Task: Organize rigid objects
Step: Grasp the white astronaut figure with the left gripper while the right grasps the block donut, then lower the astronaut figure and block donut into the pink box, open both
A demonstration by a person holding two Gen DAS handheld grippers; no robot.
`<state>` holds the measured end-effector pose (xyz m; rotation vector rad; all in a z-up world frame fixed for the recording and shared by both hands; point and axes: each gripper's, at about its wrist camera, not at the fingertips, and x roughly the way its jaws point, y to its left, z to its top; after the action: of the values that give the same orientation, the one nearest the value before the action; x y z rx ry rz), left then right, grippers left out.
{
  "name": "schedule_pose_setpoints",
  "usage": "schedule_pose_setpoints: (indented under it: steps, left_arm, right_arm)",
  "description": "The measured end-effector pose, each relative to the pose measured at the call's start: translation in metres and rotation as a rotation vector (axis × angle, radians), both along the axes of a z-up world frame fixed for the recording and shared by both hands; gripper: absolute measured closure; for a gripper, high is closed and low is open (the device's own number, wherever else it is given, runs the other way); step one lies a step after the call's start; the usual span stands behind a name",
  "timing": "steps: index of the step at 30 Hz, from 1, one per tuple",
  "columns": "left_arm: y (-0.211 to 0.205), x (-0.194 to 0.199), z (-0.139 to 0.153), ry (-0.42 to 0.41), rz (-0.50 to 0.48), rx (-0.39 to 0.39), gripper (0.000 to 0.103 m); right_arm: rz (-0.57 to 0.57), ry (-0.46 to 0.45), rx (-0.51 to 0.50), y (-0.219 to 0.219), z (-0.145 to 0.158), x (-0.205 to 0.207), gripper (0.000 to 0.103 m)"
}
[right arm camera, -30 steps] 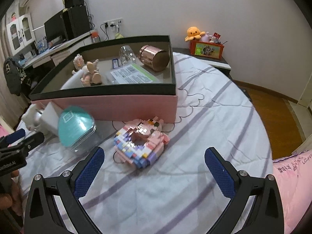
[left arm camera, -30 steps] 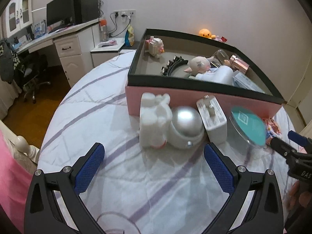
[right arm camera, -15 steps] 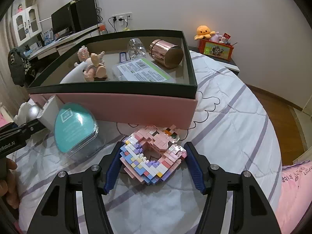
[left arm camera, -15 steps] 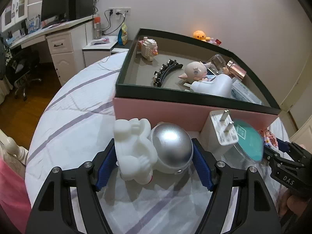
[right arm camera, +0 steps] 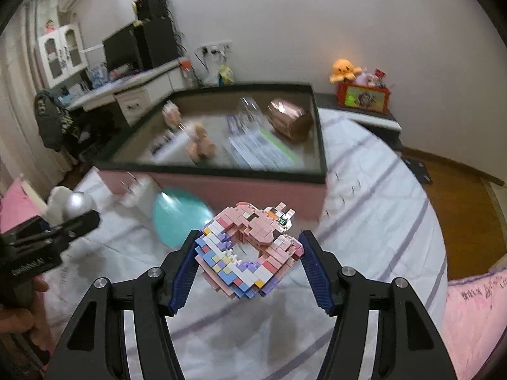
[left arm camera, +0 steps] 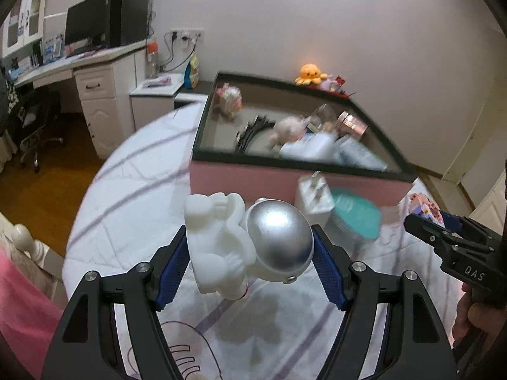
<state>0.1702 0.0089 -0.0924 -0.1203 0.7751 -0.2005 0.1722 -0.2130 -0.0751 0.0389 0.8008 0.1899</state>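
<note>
Here, left tongs pinched astronaut figure, right tongs pinched brick model, both before pink box.

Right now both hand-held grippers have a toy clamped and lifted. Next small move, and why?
Probably carry both forward over the box rim. The left hand-held gripper holds the astronaut figure off the bedsheet; the right hand-held gripper holds the brick model; neither is above the box yet.
</note>
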Motion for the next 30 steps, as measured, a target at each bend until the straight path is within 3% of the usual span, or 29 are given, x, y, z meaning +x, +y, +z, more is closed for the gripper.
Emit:
schedule_pose_setpoints:
  steps: [7,16,21,30]
  left_arm:
    - [-0.01,0.013,0.056,-0.11,-0.037,0.023,0.029]
    - [-0.018,0.072,0.11,-0.147,-0.05,0.028,0.029]
    - [-0.026,0.112,0.113,-0.116,-0.049,0.054,0.029]
    - [-0.045,0.154,0.083,-0.029,-0.061,0.073,0.029]
  right_arm:
    - [0.059,-0.101,-0.01,0.015,0.059,0.017,0.04]
    - [0.054,-0.085,0.005,0.018,0.099,0.096,0.04]
    - [0.031,-0.015,0.012,0.016,0.09,0.136,0.04]
    - [0.008,0.107,0.035,0.01,0.05,0.176,0.04]
